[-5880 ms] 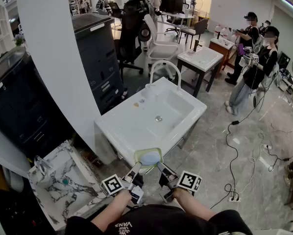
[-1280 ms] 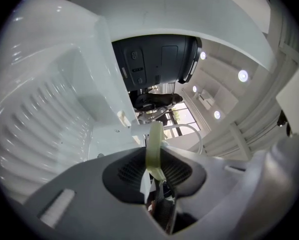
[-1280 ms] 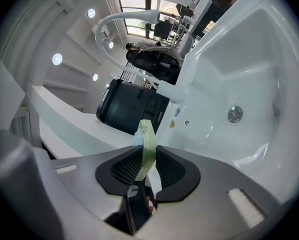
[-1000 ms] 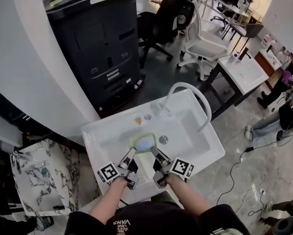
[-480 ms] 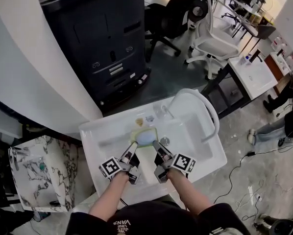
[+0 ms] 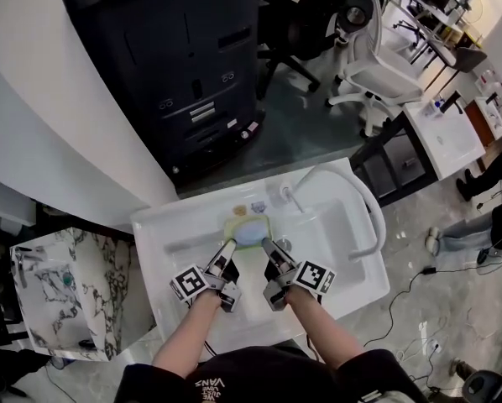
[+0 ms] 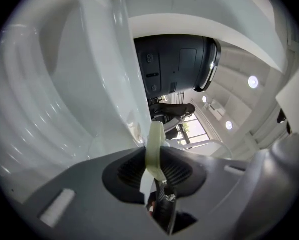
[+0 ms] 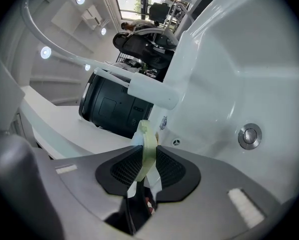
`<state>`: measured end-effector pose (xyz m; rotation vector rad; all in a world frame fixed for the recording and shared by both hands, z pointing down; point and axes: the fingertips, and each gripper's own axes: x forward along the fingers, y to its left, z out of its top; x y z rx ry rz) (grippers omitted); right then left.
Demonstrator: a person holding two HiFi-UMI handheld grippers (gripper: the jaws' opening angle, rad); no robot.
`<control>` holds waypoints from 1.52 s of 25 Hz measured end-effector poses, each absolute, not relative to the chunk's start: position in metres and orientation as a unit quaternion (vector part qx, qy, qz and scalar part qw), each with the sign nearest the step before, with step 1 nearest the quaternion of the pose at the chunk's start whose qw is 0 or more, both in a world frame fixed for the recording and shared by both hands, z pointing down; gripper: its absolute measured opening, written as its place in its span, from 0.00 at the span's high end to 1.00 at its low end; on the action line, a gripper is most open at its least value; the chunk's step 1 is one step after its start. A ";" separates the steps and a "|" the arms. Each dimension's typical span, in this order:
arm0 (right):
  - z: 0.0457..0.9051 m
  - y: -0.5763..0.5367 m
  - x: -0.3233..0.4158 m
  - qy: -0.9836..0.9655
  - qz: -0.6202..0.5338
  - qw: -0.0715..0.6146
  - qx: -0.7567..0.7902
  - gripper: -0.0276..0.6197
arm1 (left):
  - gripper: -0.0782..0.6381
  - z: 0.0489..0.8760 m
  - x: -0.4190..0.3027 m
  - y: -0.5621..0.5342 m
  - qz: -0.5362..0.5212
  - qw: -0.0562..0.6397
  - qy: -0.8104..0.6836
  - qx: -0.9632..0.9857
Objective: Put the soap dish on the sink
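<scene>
The soap dish [image 6: 246, 228] is pale green with a bluish soap in it. It hangs over the back ledge of the white sink [image 6: 175, 250], near the tap base. My left gripper [image 6: 228, 246] is shut on the dish's left rim [image 7: 154, 149]. My right gripper [image 6: 265, 245] is shut on its right rim [image 8: 145, 146]. In both gripper views the thin green edge stands pinched between the dark pads. The basin drain [image 8: 249, 135] shows to the right of the right gripper.
A white arched tap [image 6: 360, 200] curves over the basin. Two small objects [image 6: 249, 207] lie on the back ledge behind the dish. A dark cabinet [image 6: 184, 65] stands behind the sink, a marble-patterned sink [image 6: 49, 284] to its left, an office chair [image 6: 377, 65] beyond.
Both grippers carried the soap dish from over the basin to the sink's back ledge, nearer the tap base, and a little lower. The grip on both rims is unchanged.
</scene>
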<state>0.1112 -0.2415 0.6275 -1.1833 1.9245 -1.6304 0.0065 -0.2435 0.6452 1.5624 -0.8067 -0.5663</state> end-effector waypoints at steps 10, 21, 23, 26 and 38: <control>0.648 -0.262 0.116 0.675 -0.588 0.158 -0.416 0.84 | 0.71 0.666 0.011 -0.259 -0.252 0.612 -0.366 0.654; 0.661 -0.273 0.118 0.669 -0.598 0.152 -0.416 0.84 | 0.71 0.679 0.012 -0.267 -0.252 0.624 -0.387 0.631; 0.661 -0.275 0.119 0.668 -0.598 0.153 -0.415 0.84 | 0.71 0.680 0.013 -0.268 -0.255 0.625 -0.389 0.627; 0.663 -0.279 0.120 0.664 -0.602 0.154 -0.415 0.84 | 0.71 0.680 0.014 -0.271 -0.264 0.626 -0.388 0.623; 0.665 -0.297 0.121 0.660 -0.596 0.144 -0.434 0.84 | 0.71 0.679 0.015 -0.278 -0.281 0.628 -0.388 0.614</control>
